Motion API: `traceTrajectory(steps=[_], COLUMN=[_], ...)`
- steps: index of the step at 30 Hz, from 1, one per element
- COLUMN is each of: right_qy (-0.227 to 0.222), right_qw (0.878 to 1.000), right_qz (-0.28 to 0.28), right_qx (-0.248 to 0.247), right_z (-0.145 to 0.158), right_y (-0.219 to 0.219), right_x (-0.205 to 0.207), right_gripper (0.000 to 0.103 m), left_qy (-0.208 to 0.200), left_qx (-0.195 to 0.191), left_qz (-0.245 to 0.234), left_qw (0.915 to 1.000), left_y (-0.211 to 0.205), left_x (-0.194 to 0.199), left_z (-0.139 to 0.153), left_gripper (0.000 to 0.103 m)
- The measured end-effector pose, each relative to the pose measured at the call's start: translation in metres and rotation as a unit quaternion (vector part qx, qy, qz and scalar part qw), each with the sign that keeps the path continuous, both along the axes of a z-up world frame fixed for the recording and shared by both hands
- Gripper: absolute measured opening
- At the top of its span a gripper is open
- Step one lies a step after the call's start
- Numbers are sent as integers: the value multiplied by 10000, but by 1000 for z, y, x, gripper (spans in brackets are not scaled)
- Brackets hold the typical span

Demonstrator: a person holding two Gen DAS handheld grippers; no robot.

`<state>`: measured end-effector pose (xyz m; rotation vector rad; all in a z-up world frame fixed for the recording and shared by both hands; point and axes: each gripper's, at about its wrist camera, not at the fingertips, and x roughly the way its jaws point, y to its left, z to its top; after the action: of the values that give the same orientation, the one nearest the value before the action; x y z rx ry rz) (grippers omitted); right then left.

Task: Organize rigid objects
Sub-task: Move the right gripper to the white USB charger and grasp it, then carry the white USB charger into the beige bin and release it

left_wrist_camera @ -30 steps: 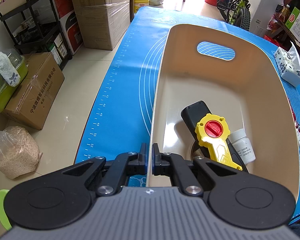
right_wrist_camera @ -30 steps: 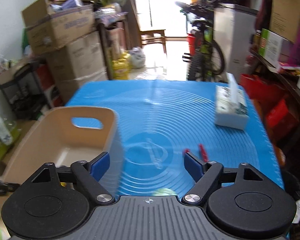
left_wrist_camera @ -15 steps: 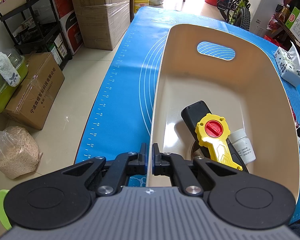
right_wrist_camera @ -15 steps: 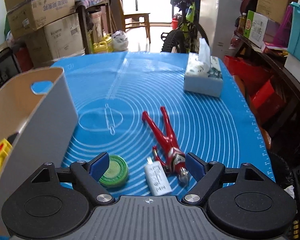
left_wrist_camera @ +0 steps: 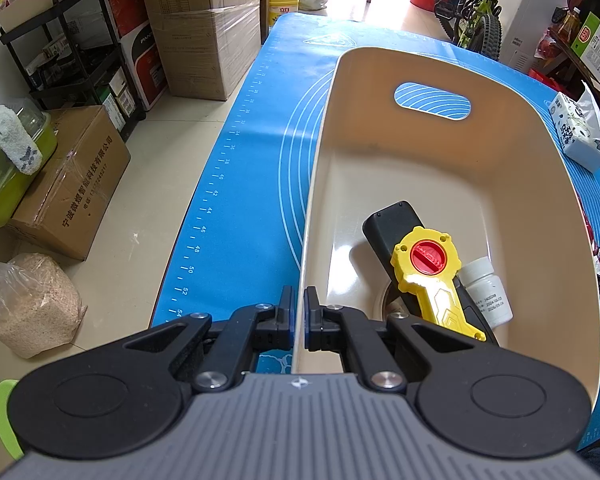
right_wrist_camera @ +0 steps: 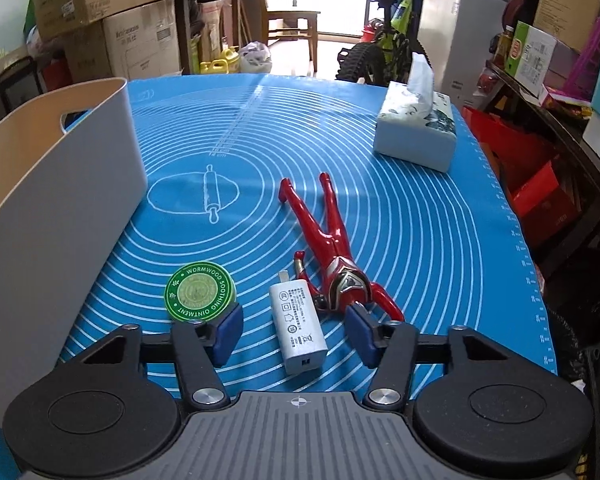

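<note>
My left gripper (left_wrist_camera: 298,312) is shut on the near left rim of the beige bin (left_wrist_camera: 440,168). Inside the bin lie a black remote (left_wrist_camera: 392,220), a yellow toy key with a red dial (left_wrist_camera: 432,268) and a white pill bottle (left_wrist_camera: 488,292). My right gripper (right_wrist_camera: 296,332) is open, low over the blue mat. A white charger plug (right_wrist_camera: 298,326) lies between its fingers. A green ointment tin (right_wrist_camera: 200,292) is beside the left finger. A red action figure (right_wrist_camera: 332,248) lies by the right finger. The bin's grey outer wall (right_wrist_camera: 60,200) stands at the left.
A tissue box (right_wrist_camera: 418,128) sits at the far right of the blue mat (right_wrist_camera: 420,240). The table's left edge drops to the floor, with cardboard boxes (left_wrist_camera: 72,184) and a bag of grain (left_wrist_camera: 28,304). Shelves and a bicycle (right_wrist_camera: 384,52) stand beyond the table.
My right gripper has swung right from the bin and dropped toward the mat, so the charger now lies between its open fingers. My left gripper has stayed clamped on the bin rim.
</note>
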<state>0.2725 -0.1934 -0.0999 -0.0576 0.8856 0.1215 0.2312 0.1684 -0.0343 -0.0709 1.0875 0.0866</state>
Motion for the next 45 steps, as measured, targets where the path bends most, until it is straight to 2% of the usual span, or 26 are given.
traceTrajectory(steps=[4, 9, 11, 12, 22, 31, 45], right_qy=[76, 116, 100, 102, -202, -607, -1332], right_qw=[9999, 9996, 9995, 9994, 9993, 9979, 9874], right_qz=[45, 91, 156, 192, 212, 215, 708], right_qx=[-59, -220, -242, -253, -235, -86, 483], right_z=[-5, -14, -14, -14, 9, 50, 124], right_y=[4, 7, 7, 7, 9, 20, 84], right_x=[7, 13, 13, 13, 2, -5, -14], right_gripper=[50, 46, 34, 32, 32, 32, 32], left_qy=[0, 3, 2, 1, 1, 2, 3], left_qx=[2, 6, 10, 2, 5, 7, 9], left_qz=[-3, 2, 1, 3, 3, 3, 4], left_qw=[10000, 10000, 10000, 10000, 10000, 10000, 10000], left_y=[-1, -1, 0, 0, 0, -1, 0], left_x=[0, 0, 0, 0, 0, 0, 0], left_z=[0, 0, 0, 0, 0, 0, 0], left_gripper=[6, 6, 6, 6, 6, 6, 6])
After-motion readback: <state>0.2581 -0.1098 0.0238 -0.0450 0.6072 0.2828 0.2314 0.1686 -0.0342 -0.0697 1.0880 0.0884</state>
